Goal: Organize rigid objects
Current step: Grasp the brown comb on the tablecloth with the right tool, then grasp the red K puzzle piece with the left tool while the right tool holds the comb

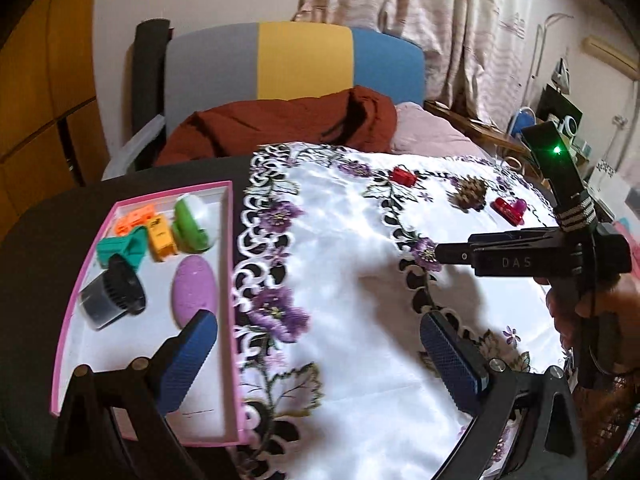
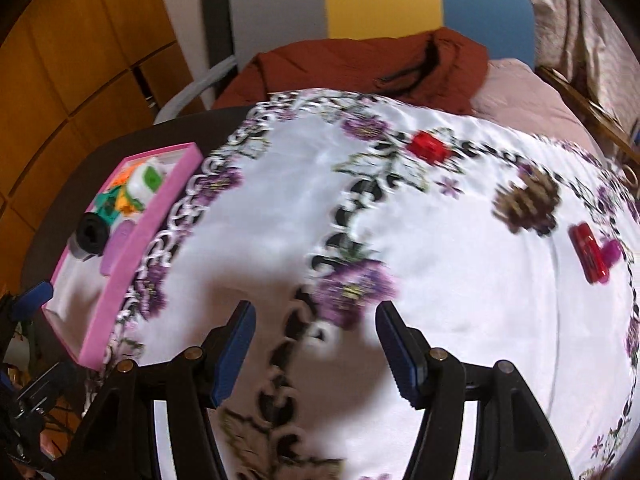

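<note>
White embroidered cloth [image 1: 360,248] covered the table, with the pink tray [image 1: 230,280] at its left edge. From the left wrist, the left gripper [image 1: 316,356] stood wide and empty above the tray edge; the red clip [image 1: 507,209] lay far on the cloth, its long axis slanting from upper left to lower right.

From the right wrist, the right gripper [image 2: 316,354] was half open and empty. The red clip [image 2: 590,256] lay well apart on the right, near the pine cone [image 2: 528,202]; a hurried reach could knock the cone or wrinkle the cloth.

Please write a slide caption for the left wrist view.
Open left gripper above pink tray of small toys; red clip remains on embroidered white tablecloth.
</note>
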`<action>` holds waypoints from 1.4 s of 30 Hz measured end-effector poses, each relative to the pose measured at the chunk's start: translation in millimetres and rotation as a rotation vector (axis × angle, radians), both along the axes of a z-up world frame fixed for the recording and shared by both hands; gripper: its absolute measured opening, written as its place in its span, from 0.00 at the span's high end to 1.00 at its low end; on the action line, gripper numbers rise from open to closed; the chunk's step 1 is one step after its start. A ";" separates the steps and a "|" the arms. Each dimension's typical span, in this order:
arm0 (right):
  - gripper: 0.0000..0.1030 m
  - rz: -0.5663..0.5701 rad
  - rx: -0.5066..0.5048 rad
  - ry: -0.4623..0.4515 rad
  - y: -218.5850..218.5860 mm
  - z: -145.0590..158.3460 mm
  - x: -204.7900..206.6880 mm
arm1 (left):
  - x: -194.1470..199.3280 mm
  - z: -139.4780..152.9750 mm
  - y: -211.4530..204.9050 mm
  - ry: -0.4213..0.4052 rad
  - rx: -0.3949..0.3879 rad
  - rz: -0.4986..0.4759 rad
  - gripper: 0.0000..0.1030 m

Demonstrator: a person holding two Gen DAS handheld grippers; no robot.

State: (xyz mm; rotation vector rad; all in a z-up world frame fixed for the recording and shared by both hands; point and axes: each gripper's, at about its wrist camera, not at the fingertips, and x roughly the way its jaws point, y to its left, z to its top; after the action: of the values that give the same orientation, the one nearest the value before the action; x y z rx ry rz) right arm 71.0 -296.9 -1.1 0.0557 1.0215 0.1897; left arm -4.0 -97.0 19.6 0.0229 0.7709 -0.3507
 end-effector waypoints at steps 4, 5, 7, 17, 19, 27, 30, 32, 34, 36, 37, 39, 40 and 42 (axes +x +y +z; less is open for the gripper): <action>0.38 -0.063 -0.008 0.005 -27.1 -2.7 1.9 | 4.0 -3.4 -16.3 0.010 0.006 -0.025 0.00; 0.38 -0.077 -0.016 0.003 -33.9 -3.1 2.6 | 5.6 -4.5 -20.7 0.015 0.007 -0.032 0.00; 0.39 -0.115 -0.028 -0.001 -49.6 -3.4 5.4 | 9.4 -6.6 -28.8 0.027 0.018 -0.039 0.00; 0.38 -0.362 -0.006 -0.051 -143.7 2.5 39.7 | 25.3 -15.6 -66.5 0.065 0.028 -0.080 0.00; 0.37 -0.406 0.008 -0.083 -160.0 5.5 51.8 | 28.8 -16.4 -72.9 0.070 0.026 -0.089 0.00; 0.32 -0.478 0.148 -0.081 -192.2 -13.7 100.5 | 48.3 -17.0 -97.6 0.073 0.054 -0.113 0.00; 0.32 -0.468 0.148 -0.064 -189.0 -26.4 111.0 | 57.7 -16.0 -106.1 0.068 0.066 -0.115 0.00; 0.35 -0.448 0.090 -0.068 -184.5 -28.4 114.6 | 63.4 -15.3 -110.7 0.067 0.066 -0.115 0.00; 0.49 -0.422 0.085 -0.082 -182.9 -27.2 114.2 | 70.2 -15.9 -117.5 0.068 0.069 -0.117 0.00; 0.61 -0.406 0.121 -0.073 -183.1 -26.6 114.5 | 77.6 -16.7 -125.6 0.075 0.069 -0.117 0.00; 0.62 -0.407 0.117 -0.066 -181.5 -26.5 114.5 | 81.8 -16.7 -129.7 0.079 0.064 -0.119 0.00; 0.63 -0.381 0.076 -0.064 -174.0 -24.8 115.2 | 88.8 -16.4 -137.6 0.077 0.063 -0.121 0.00; 0.64 -0.370 0.059 -0.065 -171.6 -24.0 115.5 | 93.4 -16.1 -142.6 0.074 0.068 -0.125 0.00; 0.64 -0.355 0.038 -0.059 -167.7 -22.2 115.7 | 103.4 -15.0 -152.6 0.059 0.089 -0.125 0.00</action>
State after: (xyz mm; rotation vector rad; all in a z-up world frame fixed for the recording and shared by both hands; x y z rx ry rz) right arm 186.7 -464.6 -23.3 0.2623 0.9329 -0.1123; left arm 99.4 -249.7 4.6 0.1456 0.8456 -0.4371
